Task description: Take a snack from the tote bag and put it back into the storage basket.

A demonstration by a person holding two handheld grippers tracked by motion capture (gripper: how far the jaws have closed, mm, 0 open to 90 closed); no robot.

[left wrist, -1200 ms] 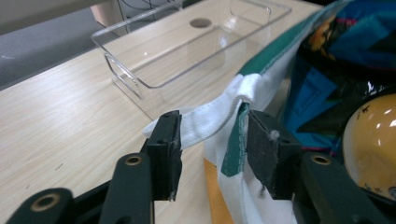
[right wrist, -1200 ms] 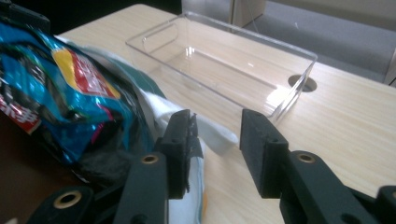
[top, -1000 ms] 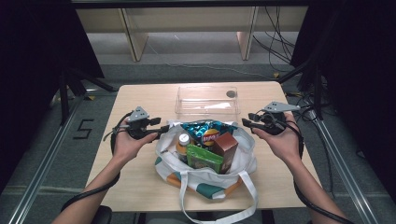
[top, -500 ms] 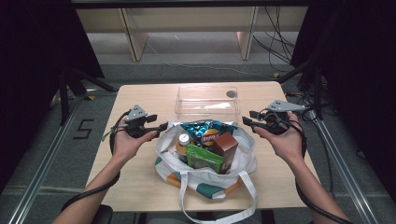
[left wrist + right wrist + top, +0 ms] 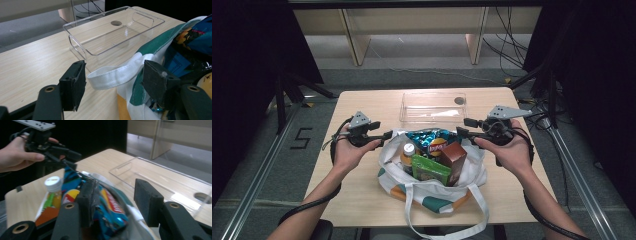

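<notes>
From the high view, a white tote bag w/ green and orange patches sat at the near-middle of the table, its straps hanging off the near edge. Inside it stood a brown box, a green box, a white-capped bottle and a blue chip bag. The left gripper was at the bag's left rim and the right gripper at its right rim, both pointing inward.

The left gripper view caught what the high view couldn't: its jaws were spread wide, w/ a white strap loop lying between them, touching neither pad. The right gripper view showed its jaws apart too, straddling the bag's rim above the chip bag — and the bottle's orange contents, plus the other hand farther off.

Beyond the bag sat a clear empty tray, long axis running left-right across the table, near the far edge. Bare tabletop lay either side of the bag — more of it on the left.
</notes>
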